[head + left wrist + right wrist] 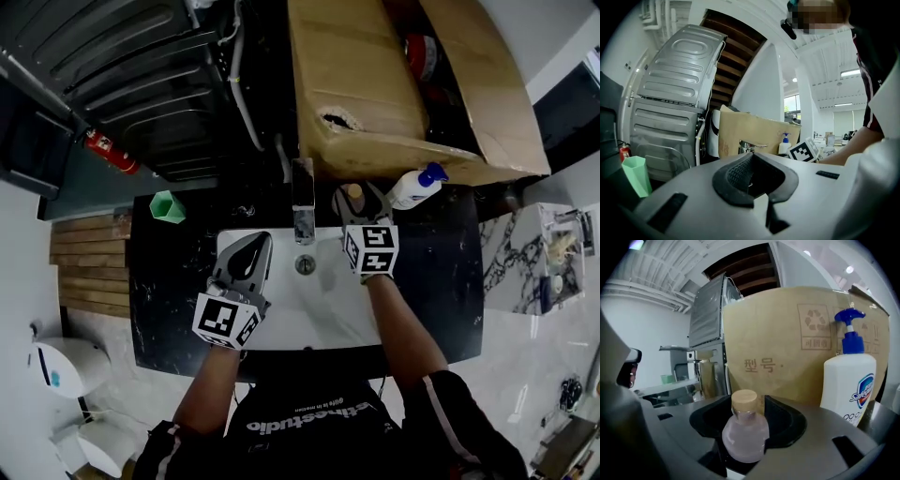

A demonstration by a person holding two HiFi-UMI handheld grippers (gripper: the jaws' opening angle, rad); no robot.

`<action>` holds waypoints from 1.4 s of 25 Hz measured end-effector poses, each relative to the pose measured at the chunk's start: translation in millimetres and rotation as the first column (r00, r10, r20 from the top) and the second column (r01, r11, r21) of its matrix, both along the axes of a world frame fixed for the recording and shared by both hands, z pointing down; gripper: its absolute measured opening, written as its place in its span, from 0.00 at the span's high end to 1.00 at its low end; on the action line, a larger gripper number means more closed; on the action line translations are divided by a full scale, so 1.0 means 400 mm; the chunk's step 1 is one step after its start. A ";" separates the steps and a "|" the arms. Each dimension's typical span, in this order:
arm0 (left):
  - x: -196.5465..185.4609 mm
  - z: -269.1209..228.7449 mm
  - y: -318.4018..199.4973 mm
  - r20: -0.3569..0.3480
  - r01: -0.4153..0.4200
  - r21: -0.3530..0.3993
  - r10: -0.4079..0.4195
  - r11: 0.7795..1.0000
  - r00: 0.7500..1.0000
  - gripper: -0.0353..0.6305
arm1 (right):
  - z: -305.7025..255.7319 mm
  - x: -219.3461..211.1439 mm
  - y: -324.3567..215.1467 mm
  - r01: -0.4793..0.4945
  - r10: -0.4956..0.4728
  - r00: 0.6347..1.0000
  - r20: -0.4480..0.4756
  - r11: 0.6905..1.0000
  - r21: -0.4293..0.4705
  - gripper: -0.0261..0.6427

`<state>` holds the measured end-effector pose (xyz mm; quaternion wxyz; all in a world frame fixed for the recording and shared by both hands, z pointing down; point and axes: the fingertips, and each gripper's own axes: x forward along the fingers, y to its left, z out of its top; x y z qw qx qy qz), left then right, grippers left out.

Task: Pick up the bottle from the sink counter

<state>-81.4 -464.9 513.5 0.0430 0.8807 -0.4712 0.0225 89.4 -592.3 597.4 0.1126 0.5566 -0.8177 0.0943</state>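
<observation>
A small round bottle (745,433) of pale pink liquid with a wooden cap stands on the sink counter (439,281), behind the basin and right of the faucet (303,204). My right gripper (748,414) is open and its jaws stand on either side of the bottle, with a little room beside the cap. From the head view only the bottle's cap (353,193) shows between the right gripper's (361,204) fingers. My left gripper (255,248) hovers over the left of the white basin (323,305), shut and empty. Its jaws (752,174) point toward the faucet (749,146).
A white pump soap bottle (417,186) with a blue top (848,376) stands just right of the small bottle. A large cardboard box (375,84) rises right behind the counter. A green cup (168,206) sits at the counter's back left. A grey appliance (675,93) stands beyond.
</observation>
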 end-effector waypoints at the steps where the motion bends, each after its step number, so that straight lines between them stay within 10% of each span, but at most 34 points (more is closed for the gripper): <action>1: -0.005 0.002 0.003 -0.003 0.004 -0.008 -0.004 1.000 1.000 0.93 | 0.011 -0.002 -0.004 0.003 -0.003 1.000 -0.018 1.000 -0.008 0.60; 17: -0.068 -0.085 0.145 0.015 0.032 0.004 -0.032 0.999 0.999 0.93 | -0.215 -0.004 0.187 0.094 -0.092 0.993 -0.069 0.995 0.035 0.72; 24: -0.089 -0.199 0.234 0.034 0.013 0.102 -0.016 0.995 0.999 0.93 | -0.425 -0.109 0.445 0.341 -0.335 0.939 -0.074 0.936 0.082 0.72; 35: -0.146 -0.282 0.291 0.022 0.039 0.171 -0.043 0.985 0.999 0.93 | -0.508 -0.242 0.639 0.472 -0.469 0.882 -0.050 0.875 0.108 0.72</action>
